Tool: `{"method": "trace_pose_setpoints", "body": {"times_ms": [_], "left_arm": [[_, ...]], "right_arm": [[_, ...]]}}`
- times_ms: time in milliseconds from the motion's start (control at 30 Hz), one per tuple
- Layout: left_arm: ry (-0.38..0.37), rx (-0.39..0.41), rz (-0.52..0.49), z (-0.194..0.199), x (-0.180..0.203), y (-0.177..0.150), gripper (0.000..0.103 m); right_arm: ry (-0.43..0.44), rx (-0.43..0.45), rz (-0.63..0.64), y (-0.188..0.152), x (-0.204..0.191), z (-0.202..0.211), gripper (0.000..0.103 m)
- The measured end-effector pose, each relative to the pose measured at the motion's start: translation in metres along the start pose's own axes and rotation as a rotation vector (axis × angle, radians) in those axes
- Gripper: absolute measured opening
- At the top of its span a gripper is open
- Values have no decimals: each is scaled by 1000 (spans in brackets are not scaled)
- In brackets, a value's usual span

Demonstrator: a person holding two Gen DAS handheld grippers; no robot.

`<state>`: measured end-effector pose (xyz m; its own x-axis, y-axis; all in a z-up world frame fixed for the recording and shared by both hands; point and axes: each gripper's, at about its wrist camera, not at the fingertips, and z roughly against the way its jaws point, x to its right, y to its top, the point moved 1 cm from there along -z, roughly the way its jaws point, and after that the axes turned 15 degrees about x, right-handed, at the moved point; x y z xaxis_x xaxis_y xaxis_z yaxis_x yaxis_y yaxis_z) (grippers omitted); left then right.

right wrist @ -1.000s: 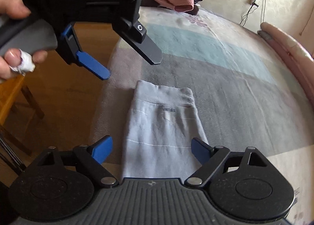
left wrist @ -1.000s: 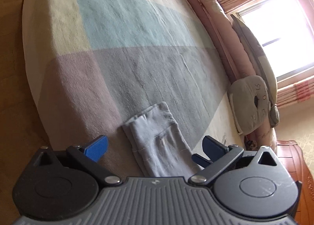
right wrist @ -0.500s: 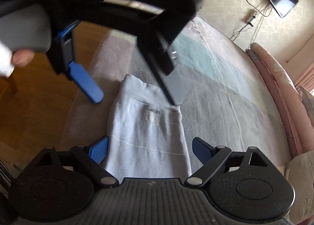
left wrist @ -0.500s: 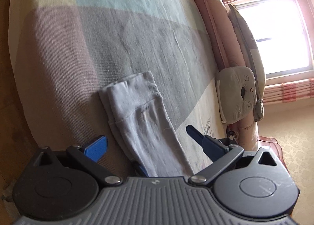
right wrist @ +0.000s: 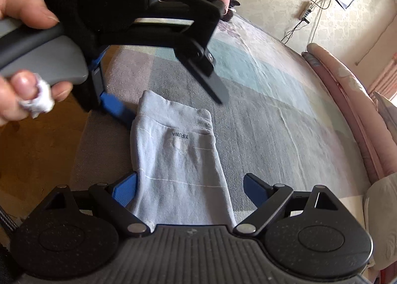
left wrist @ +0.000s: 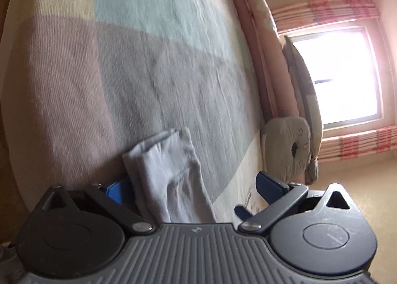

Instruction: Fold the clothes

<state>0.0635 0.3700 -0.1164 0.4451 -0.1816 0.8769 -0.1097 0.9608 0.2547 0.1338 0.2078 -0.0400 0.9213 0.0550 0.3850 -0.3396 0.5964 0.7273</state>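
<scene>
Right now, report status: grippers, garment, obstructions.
Left gripper open, straddling the folded grey garment at its waistband. Right gripper open, straddling its lower part. Garment flat on the bed. Nothing obstructing.

A pale grey-blue garment (right wrist: 178,167) lies folded into a long narrow strip on the bed's grey-striped cover, near its edge. Its ribbed waistband end (right wrist: 173,108) points away, with "XIFUWA" printed just below. Thin white lines cross it. Layered folded edges (left wrist: 158,157) show at the far end.
</scene>
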Motion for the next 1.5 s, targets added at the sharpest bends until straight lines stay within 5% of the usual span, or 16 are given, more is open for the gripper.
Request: {"method": "trace_pose_setpoints", "body": {"times_ms": [367, 600, 800, 933, 1033, 1333, 1433, 1500], "left_arm": [[-80, -49, -70, -1, 6, -11, 102], [-110, -66, -107, -10, 13, -7, 102], [-91, -49, -255, -14, 25, -13, 99], [-77, -36, -299, -22, 35, -12, 99], [-135, -70, -259, -17, 34, -18, 99], [-152, -54, -390, -30, 32, -13, 84], [-175, -37, -453, -20, 28, -17, 73], [-185, -15, -481, -13, 21, -18, 55]], "right_arm": [[85, 57, -301, -12, 39, 42, 98], [37, -33, -598, -58, 68, 62, 102], [65, -103, -819, -88, 72, 87, 103], [83, -114, -848, -82, 70, 96, 103], [66, -102, -797, -71, 67, 99, 103], [62, -90, -778, -64, 67, 102, 103], [51, -93, -782, -65, 66, 104, 103], [38, -89, -795, -67, 66, 107, 103]]}}
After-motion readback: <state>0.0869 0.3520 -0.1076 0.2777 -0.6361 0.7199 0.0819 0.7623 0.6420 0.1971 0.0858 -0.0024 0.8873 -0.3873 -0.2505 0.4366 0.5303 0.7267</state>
